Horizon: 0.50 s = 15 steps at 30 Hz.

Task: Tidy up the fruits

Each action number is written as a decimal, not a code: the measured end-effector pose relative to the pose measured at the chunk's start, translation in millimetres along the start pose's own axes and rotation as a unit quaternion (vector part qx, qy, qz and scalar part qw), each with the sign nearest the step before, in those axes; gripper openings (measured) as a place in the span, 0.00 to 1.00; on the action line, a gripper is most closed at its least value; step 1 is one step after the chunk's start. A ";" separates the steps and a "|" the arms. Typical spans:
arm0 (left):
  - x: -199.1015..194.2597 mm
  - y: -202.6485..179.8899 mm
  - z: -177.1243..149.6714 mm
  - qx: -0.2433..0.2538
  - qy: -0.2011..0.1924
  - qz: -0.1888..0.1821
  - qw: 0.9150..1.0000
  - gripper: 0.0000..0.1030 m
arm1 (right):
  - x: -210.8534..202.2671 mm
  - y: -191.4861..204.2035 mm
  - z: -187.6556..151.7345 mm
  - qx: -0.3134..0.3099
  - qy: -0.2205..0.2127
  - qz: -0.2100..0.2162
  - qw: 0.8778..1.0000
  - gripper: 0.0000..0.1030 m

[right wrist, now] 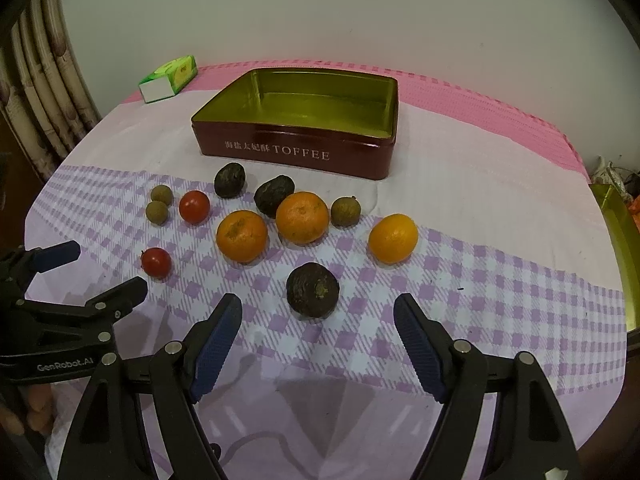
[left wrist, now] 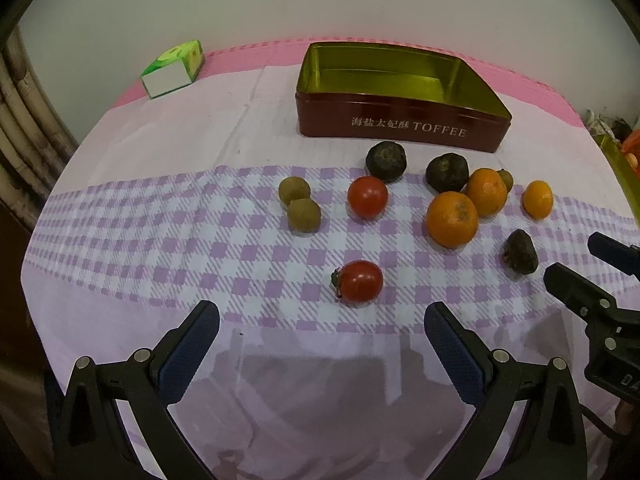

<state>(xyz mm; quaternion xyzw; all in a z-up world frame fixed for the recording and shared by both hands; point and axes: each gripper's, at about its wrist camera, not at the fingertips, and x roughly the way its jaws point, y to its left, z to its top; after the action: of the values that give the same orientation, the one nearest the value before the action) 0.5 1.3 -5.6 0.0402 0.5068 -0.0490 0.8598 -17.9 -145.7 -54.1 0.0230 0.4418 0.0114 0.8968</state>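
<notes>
Your fruits lie loose on the purple-checked cloth of the bench [right wrist: 500, 280], all in front of the open dark-red TOFFEE tin with gold lining [right wrist: 296, 152]. That tin's long axis runs left to right and its lettered side faces you.

Nearest your right tool [right wrist: 318, 344] sits a dark wrinkled round fruit [right wrist: 313, 288], stem scar towards you. Behind it lie three oranges [right wrist: 302, 217].

A red cherry tomato [left wrist: 358, 281] rests just ahead of your left tool [left wrist: 322, 340], its green stem pointing left.

Both tools are spread wide, holding nothing.
</notes>
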 end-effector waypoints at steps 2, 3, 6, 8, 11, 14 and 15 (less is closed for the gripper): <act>-0.2 -0.6 0.0 0.000 -0.001 0.000 1.000 0.99 | 0.6 -1.1 -0.8 0.002 0.002 0.002 1.000 0.72; -0.5 -0.3 -0.1 0.002 -0.002 -0.002 1.000 0.99 | 0.4 -0.6 -1.0 0.002 0.002 0.001 1.000 0.72; -0.4 -1.4 0.3 0.001 -0.001 -0.001 1.000 0.99 | 0.7 -0.7 -1.9 0.006 0.004 0.003 1.000 0.72; -0.5 -1.9 0.0 0.001 -0.001 0.000 1.000 0.99 | 1.7 -1.4 -2.1 0.007 0.005 0.004 1.000 0.71; -1.2 -2.2 0.3 0.001 -0.001 0.001 1.000 0.99 | 2.2 -2.4 -2.1 0.008 0.006 0.004 1.000 0.70; -1.1 -2.0 0.1 0.001 0.000 0.000 1.000 0.99 | 2.9 -3.0 -2.5 0.007 0.008 0.004 1.000 0.69; -1.3 -1.7 0.0 0.001 0.001 0.001 1.000 0.99 | 3.3 -2.9 -2.5 0.007 0.009 0.003 1.000 0.68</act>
<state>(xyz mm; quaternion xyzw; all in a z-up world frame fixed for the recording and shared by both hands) -0.3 -0.3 -4.5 0.0410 0.5072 -0.0486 0.8595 -17.9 -148.4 -58.4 0.0301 0.4495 0.0110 0.8927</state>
